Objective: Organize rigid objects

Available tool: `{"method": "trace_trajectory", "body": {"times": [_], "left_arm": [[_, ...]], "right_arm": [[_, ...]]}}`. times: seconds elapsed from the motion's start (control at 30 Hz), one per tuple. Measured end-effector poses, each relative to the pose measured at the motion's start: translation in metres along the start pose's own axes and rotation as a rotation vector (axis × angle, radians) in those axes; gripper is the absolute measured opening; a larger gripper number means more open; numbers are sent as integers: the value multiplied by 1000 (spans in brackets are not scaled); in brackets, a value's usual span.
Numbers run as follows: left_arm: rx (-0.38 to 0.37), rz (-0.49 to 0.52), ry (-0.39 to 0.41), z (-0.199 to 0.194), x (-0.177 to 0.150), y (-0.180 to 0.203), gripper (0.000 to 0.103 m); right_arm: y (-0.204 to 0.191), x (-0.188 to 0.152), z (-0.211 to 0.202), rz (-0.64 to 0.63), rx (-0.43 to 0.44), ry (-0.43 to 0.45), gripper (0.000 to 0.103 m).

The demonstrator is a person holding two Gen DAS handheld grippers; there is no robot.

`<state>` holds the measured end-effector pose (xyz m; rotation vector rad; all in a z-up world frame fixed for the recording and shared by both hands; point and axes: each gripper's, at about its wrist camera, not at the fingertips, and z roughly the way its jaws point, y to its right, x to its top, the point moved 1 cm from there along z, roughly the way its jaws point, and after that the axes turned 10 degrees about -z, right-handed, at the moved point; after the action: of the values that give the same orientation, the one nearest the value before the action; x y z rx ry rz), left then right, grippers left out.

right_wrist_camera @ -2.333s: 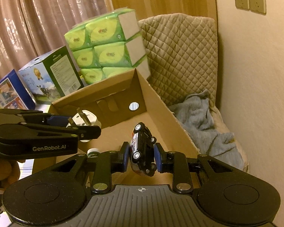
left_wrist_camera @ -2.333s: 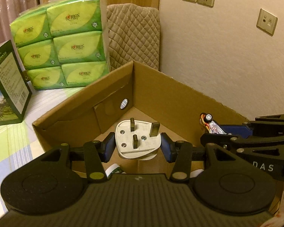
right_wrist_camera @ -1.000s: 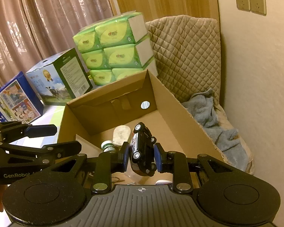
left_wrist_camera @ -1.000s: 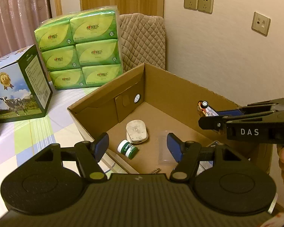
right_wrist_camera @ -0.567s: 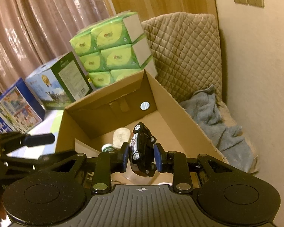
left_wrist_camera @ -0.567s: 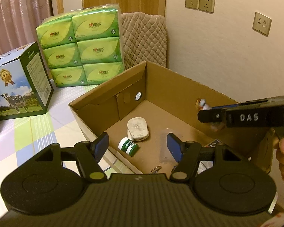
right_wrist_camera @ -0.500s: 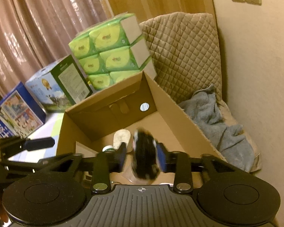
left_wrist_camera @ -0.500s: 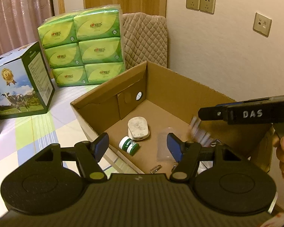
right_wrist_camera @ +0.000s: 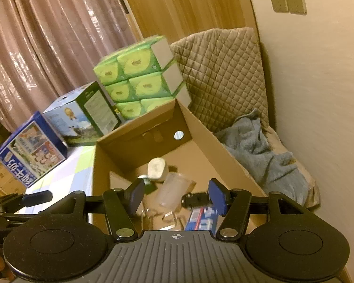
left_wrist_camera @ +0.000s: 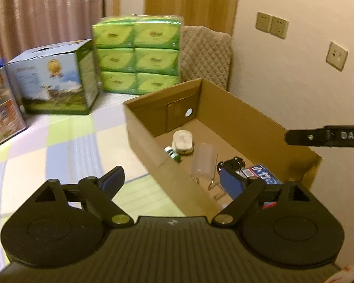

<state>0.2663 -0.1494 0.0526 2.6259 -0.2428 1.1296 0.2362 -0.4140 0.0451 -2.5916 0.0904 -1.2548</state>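
The car (right_wrist_camera: 195,199) has left the right tongs (right_wrist_camera: 177,198) and lies in the box (left_wrist_camera: 247,122), just below their opening, empty jaws. The plug (left_wrist_camera: 182,141) lies farther in. The left tongs (left_wrist_camera: 171,181), opening wide and empty, straddle the box's near wall.

A home bedroom. A bed (left_wrist_camera: 66,141) with a pastel checked sheet in green, lilac and white carries everything. At its far edge, by the wall, a quilted beige cushion (right_wrist_camera: 224,70) stands upright, with a crumpled grey-blue towel (right_wrist_camera: 259,151) below it. Pink-brown curtains (right_wrist_camera: 47,47) hang along the far side, next to a wooden door (left_wrist_camera: 188,0). The cream wall has sockets (left_wrist_camera: 271,24) at bed height. Household goods sit on the bed: a green tissue multipack (left_wrist_camera: 136,54), a milk carton box (left_wrist_camera: 56,82), and an open cardboard box (left_wrist_camera: 247,122) of small odds and ends.
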Motion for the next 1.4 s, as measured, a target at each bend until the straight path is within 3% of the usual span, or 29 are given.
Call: {"method": "trace_trajectory", "body": {"times": [0.2, 0.33, 0.47, 0.73, 1.17, 1.4], "left_arm": [[44, -75, 22, -55, -33, 1, 96], [106, -89, 23, -84, -59, 10, 96], [93, -126, 17, -110, -86, 21, 96], [148, -144, 40, -155, -127, 46, 96], [206, -226, 8, -180, -175, 41, 96], [208, -247, -2, -185, -184, 37, 96]], "right_arm": [[-14, -23, -52, -29, -2, -13, 64], [-24, -46, -81, -81, -4, -31, 68], [-31, -71, -103, -123, 3, -50, 69], [-41, -110, -149, -162, -8, -28, 70], [-65, -153, -175, -238, -24, -48, 70], [-74, -164, -183, -275, -31, -44, 70]]}}
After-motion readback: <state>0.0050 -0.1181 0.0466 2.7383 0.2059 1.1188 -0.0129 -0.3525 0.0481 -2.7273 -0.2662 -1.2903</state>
